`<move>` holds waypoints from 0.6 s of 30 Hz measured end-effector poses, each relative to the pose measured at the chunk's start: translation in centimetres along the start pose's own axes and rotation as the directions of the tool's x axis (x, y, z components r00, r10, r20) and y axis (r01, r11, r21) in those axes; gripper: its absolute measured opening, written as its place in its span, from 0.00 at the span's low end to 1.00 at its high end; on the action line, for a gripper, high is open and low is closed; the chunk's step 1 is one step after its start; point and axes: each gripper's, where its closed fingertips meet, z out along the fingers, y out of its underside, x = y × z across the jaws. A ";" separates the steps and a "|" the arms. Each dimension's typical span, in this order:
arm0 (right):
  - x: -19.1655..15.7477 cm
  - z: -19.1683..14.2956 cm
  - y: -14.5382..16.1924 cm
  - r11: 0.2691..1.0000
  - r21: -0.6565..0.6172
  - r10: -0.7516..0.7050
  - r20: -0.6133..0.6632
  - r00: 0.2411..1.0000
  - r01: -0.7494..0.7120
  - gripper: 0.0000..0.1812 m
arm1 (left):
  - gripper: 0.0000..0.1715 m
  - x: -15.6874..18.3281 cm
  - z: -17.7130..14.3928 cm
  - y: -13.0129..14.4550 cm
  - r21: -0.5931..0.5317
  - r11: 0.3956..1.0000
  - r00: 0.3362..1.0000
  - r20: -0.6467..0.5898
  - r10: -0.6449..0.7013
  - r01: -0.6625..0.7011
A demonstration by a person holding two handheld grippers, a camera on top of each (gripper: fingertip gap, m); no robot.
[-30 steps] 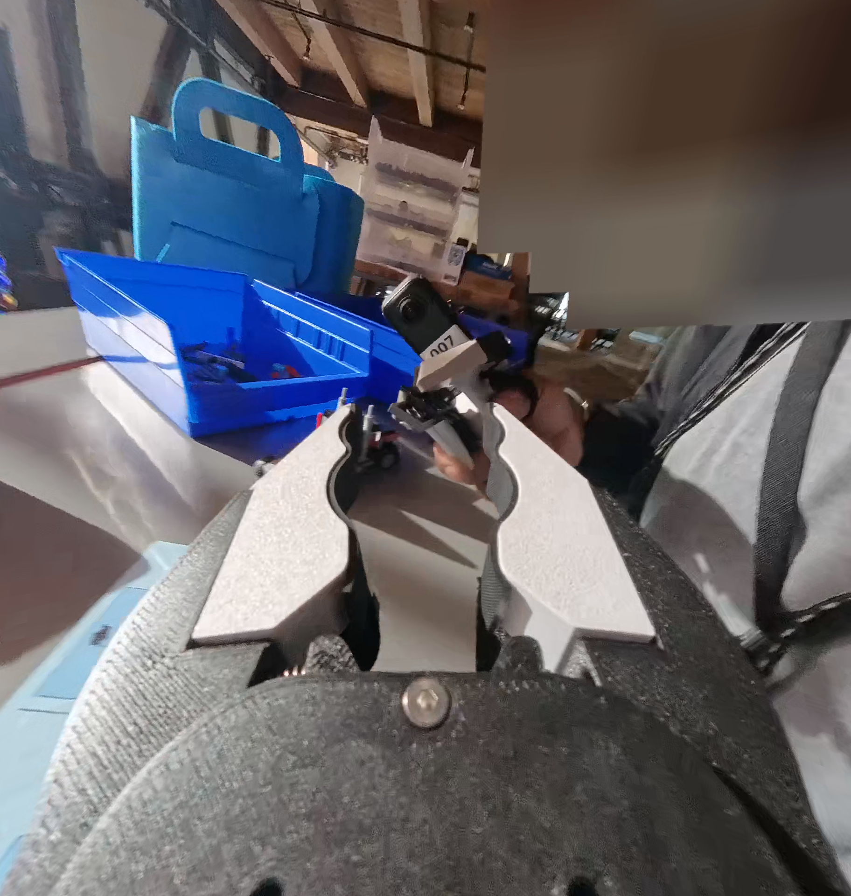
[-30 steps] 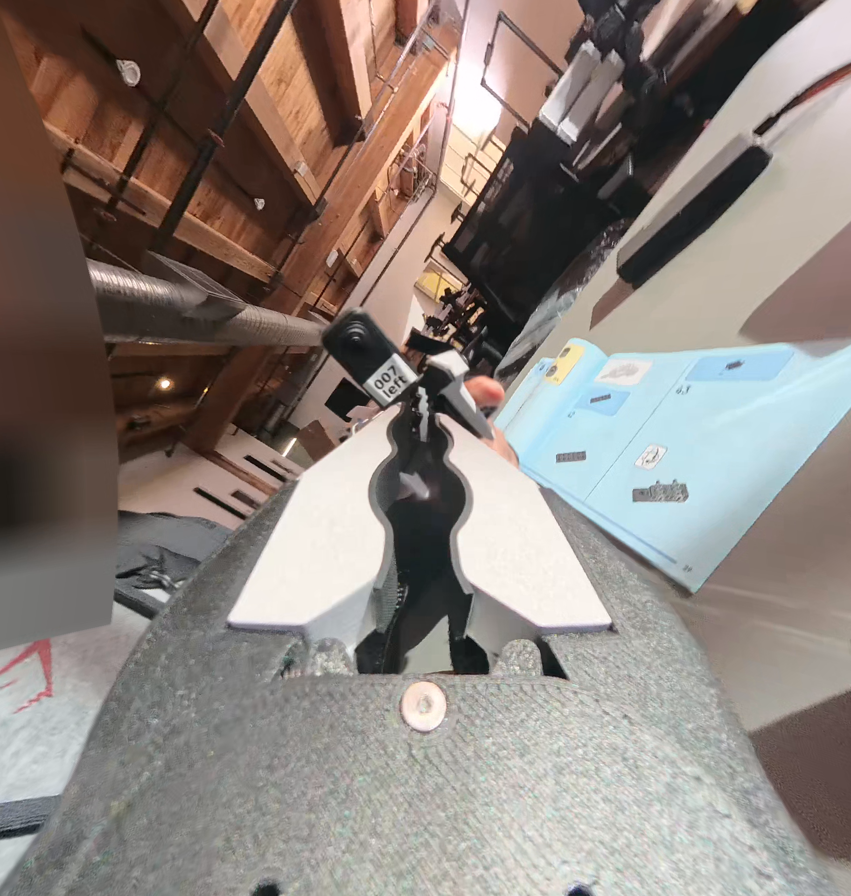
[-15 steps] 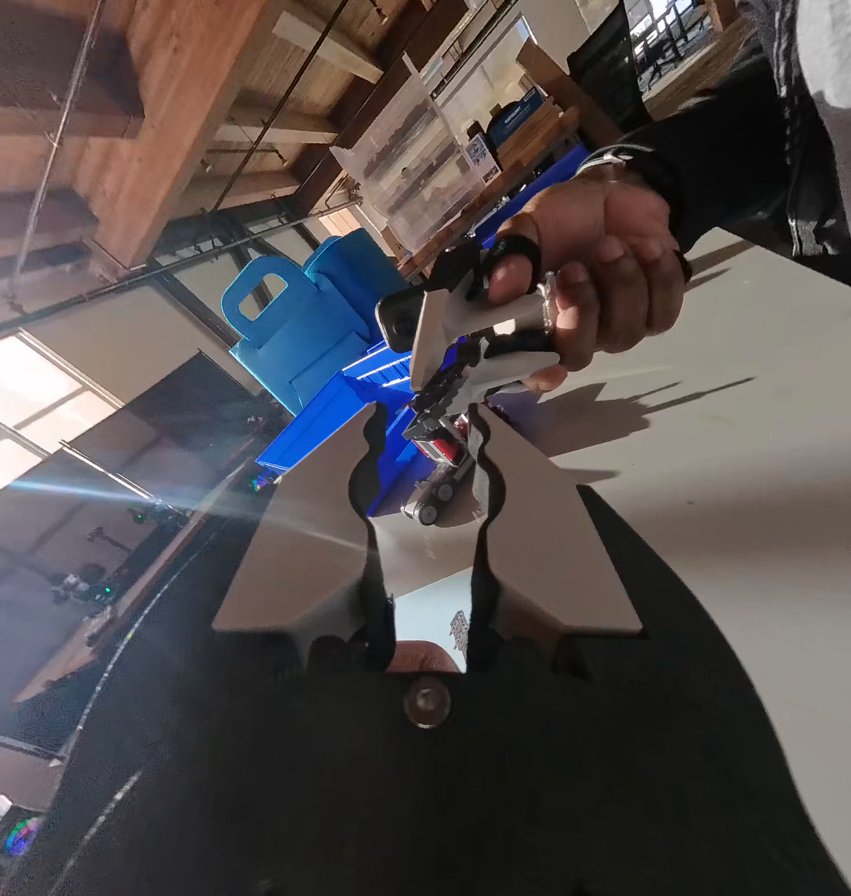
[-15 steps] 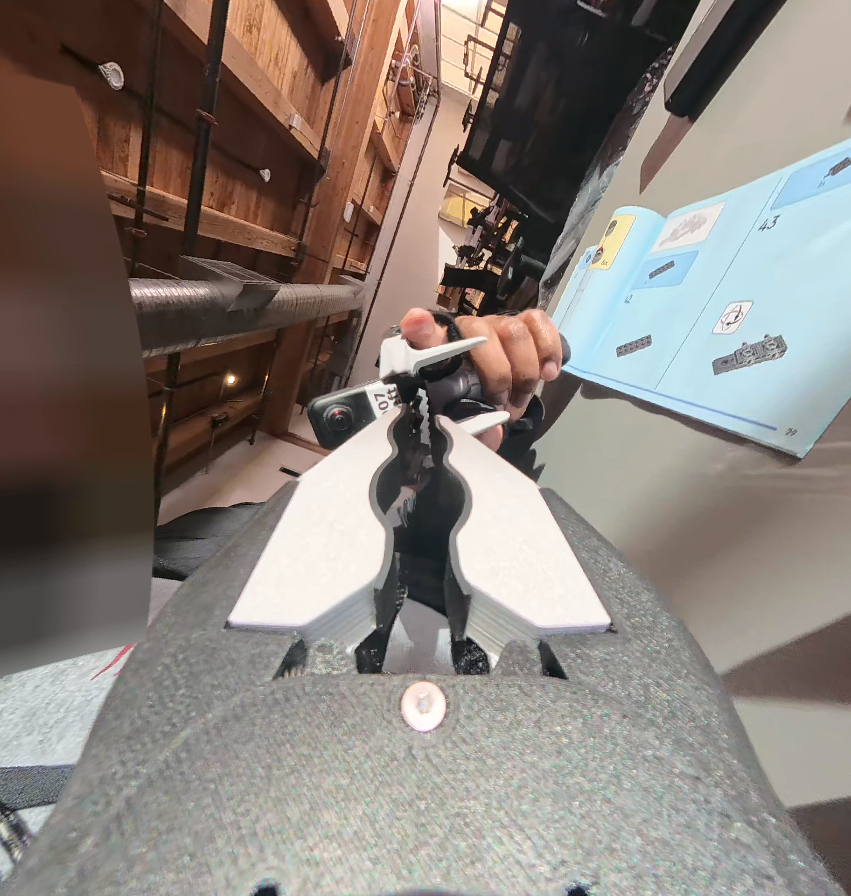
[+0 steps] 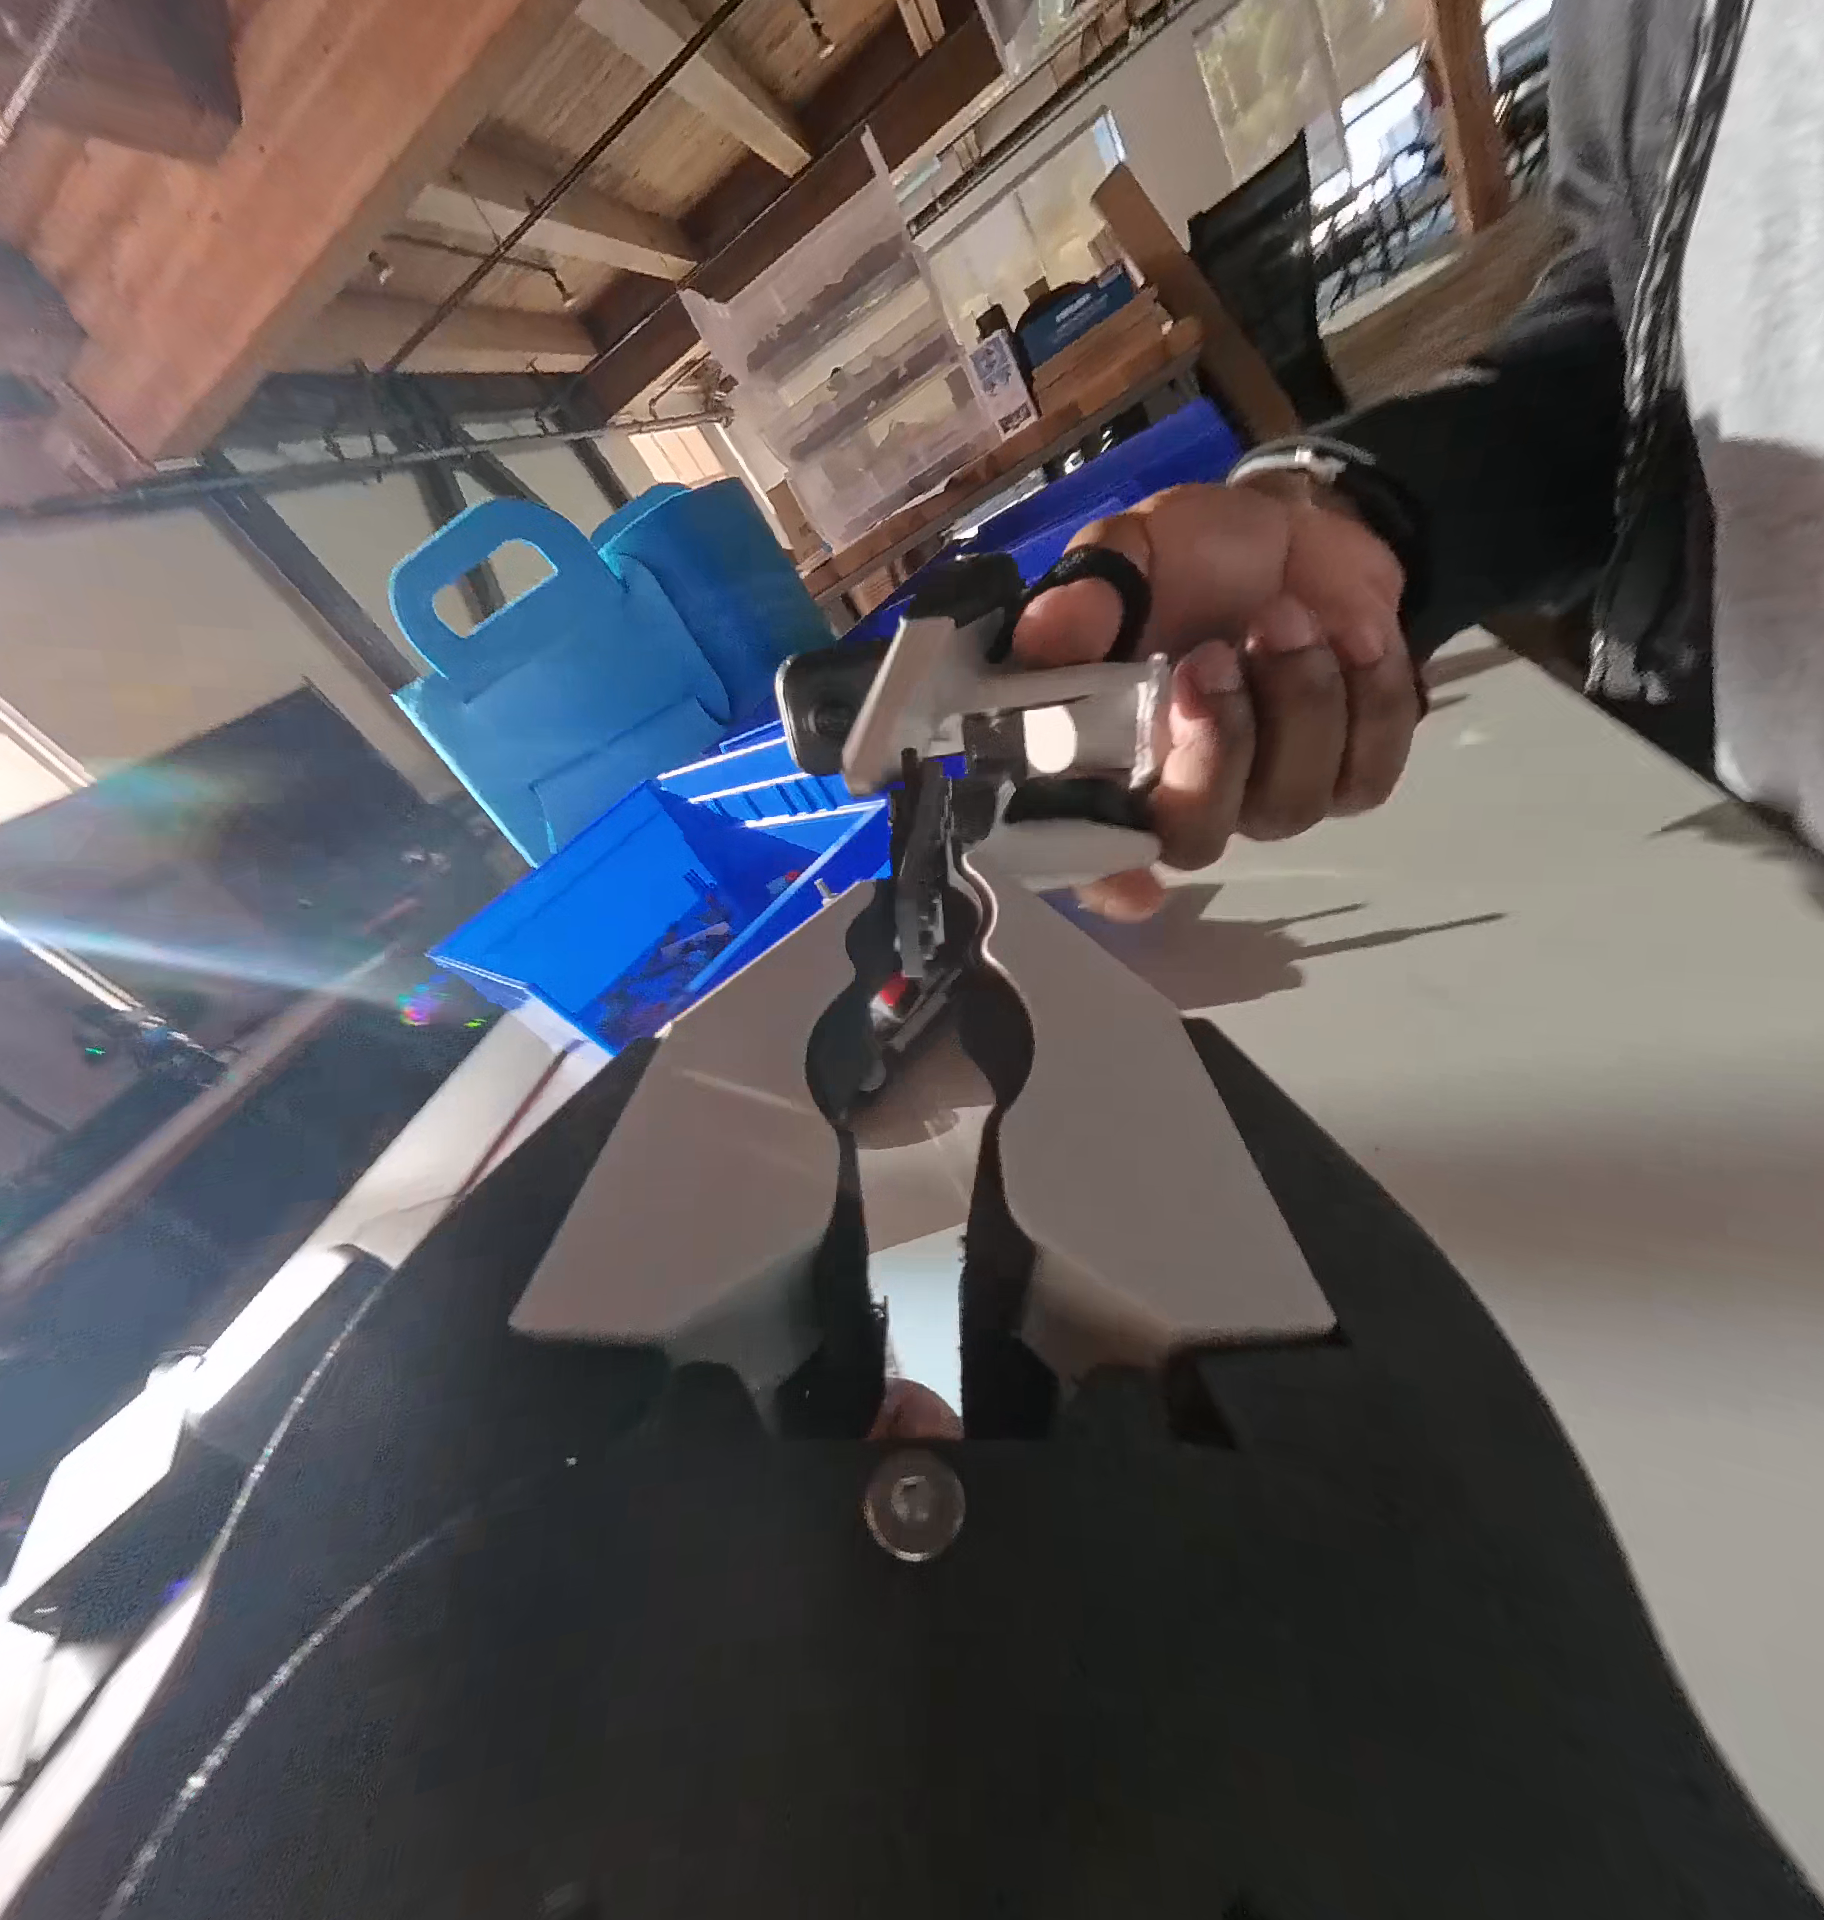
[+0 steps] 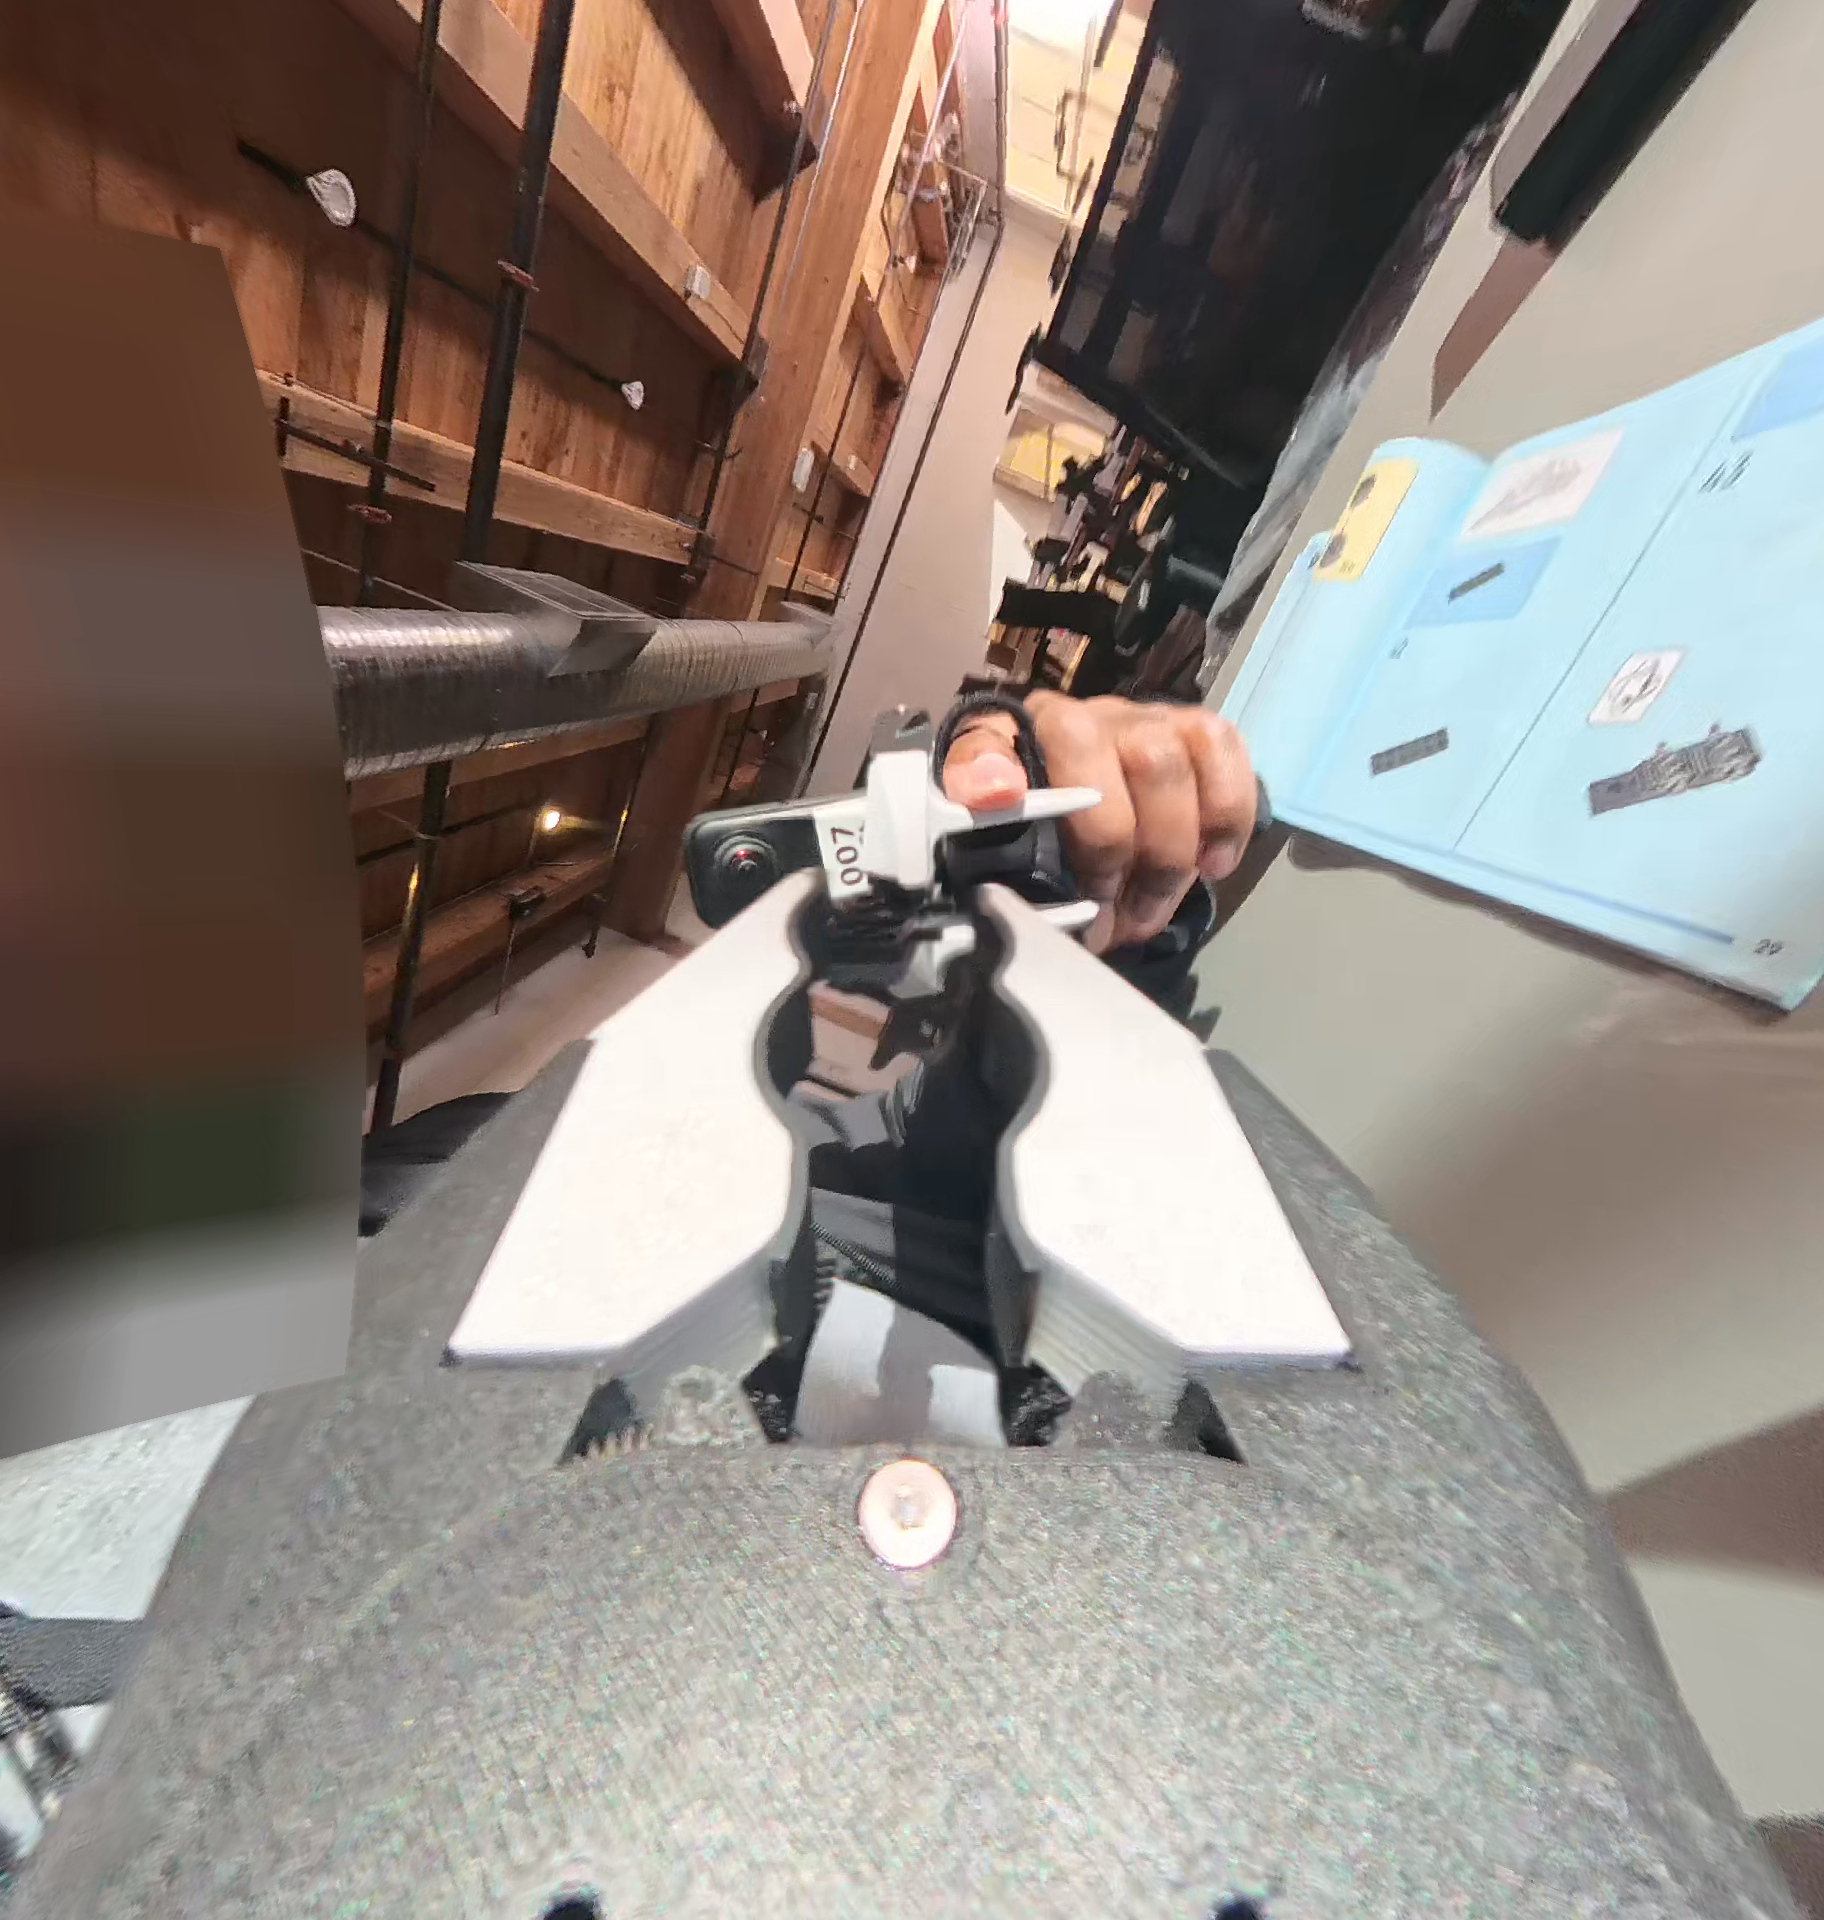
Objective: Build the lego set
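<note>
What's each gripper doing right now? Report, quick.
Left gripper: closed on the lego assembly.
Right gripper: apparently closed on the same lego assembly, from its other end.

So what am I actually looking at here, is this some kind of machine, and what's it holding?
There is no robot. A person holds a hand-operated two-finger tool in each hand, and each tool carries a camera that looks along its own fingers. One picture comes from the left tool. It shows the person's right hand opposite it. The other picture comes from the right tool and shows the left hand.

Both tools meet at a small dark lego build held above the grey table. The right tool seems to grip it. The left tool's fingers sit on either side of it, but I cannot tell whether they are pinching it.

On the table are a blue bin of loose pieces and an open light-blue instruction booklet. A blue bag stands behind the bin.
</note>
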 end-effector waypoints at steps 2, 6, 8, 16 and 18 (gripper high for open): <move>0.0 -0.6 -1.2 0.997 0.051 -0.058 -0.006 0.998 0.058 0.22 | 0.05 -0.2 0.0 0.0 0.016 0.997 0.997 -0.008 -0.081 0.081; -1.0 -1.8 -2.2 0.934 0.059 -0.352 -0.019 0.936 0.353 0.26 | 0.05 -0.5 0.2 0.5 0.008 0.979 0.979 -0.028 -0.203 0.203; -1.2 -2.0 -1.9 0.822 -0.006 -0.568 -0.060 0.821 0.569 0.24 | 0.06 -0.5 0.2 0.6 0.007 0.965 0.964 -0.051 -0.262 0.263; -0.6 -0.8 0.3 0.466 -0.225 -0.874 0.031 0.484 0.856 0.16 | 0.06 -0.4 0.1 0.6 0.011 0.915 0.909 -0.117 -0.400 0.404; 0.0 -0.5 0.7 0.421 -0.261 -0.893 0.051 0.448 0.869 0.16 | 0.06 -0.3 0.1 0.8 0.004 0.915 0.908 -0.122 -0.401 0.404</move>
